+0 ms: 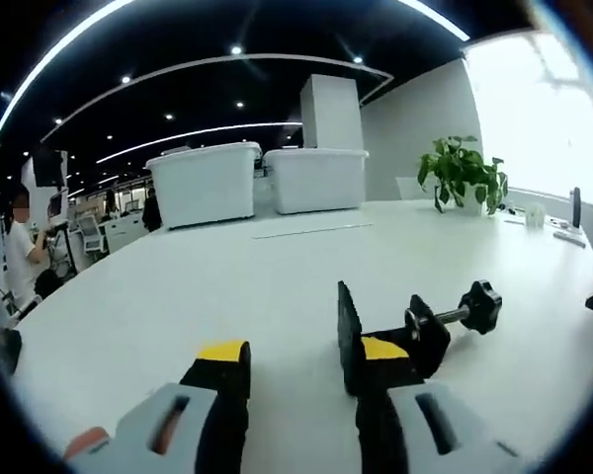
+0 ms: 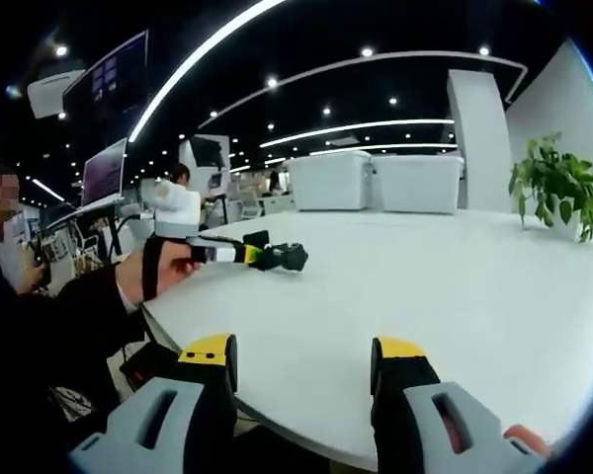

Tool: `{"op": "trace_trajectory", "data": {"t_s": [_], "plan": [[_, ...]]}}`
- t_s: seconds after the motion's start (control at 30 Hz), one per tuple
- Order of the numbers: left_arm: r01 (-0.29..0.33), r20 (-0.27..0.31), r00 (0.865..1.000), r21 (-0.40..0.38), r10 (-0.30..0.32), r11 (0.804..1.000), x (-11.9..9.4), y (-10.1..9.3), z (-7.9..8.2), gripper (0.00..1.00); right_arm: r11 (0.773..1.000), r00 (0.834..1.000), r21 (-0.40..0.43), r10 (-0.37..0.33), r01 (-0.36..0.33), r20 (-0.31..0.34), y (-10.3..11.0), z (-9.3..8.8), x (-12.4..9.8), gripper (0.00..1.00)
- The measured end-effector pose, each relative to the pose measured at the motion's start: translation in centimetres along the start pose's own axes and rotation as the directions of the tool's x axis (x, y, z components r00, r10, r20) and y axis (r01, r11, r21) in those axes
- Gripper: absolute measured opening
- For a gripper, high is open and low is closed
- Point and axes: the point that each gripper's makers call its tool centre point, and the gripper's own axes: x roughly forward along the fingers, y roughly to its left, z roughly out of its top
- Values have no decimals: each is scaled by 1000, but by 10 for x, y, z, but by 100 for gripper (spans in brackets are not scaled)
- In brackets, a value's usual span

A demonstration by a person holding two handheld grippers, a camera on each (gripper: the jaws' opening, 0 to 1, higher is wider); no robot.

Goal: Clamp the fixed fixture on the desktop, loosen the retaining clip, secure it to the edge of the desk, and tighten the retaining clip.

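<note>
- The left gripper (image 1: 298, 367) hovered low over the white table (image 1: 227, 286), its jaws spread wide and holding nothing — the black clamp (image 1: 415, 331) lay on the tabletop just beside the right-hand jaw, and whether they touched could not be told.
- The clamp's screw ended in a black knob (image 1: 480, 304), pointing away toward the right.
- The right gripper (image 2: 306, 360) hung over the near edge of the table (image 2: 455, 286), jaws wide apart and empty.
- In the right gripper view, a hand (image 2: 168, 269) held the left gripper out over the table, the clamp (image 2: 277, 257) at its tip.
- A potted plant (image 1: 463, 173) and two white bins (image 1: 257, 178) stood at the far side.
</note>
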Motion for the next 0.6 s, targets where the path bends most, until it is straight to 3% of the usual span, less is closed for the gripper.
{"op": "trace_trajectory", "data": {"t_s": [0.17, 0.3, 0.43, 0.53, 0.6], "plan": [[30, 28, 999, 17, -31, 999, 9, -4, 8, 34, 1000, 1000, 11, 14, -13, -12, 4, -7, 3, 52], [53, 13, 998, 14, -53, 998, 14, -10, 6, 34, 1000, 1000, 8, 14, -14, -14, 5, -6, 4, 52], [46, 29, 999, -4, -46, 999, 12, -8, 8, 29, 1000, 1000, 9, 15, -15, -7, 7, -4, 5, 52], [105, 38, 994, -68, -103, 992, 13, -17, 7, 16, 1000, 1000, 16, 25, -25, -12, 11, -6, 8, 52], [96, 41, 995, -38, -95, 995, 14, -15, 7, 13, 999, 999, 21, 36, -35, -15, 14, -6, 9, 52]]}}
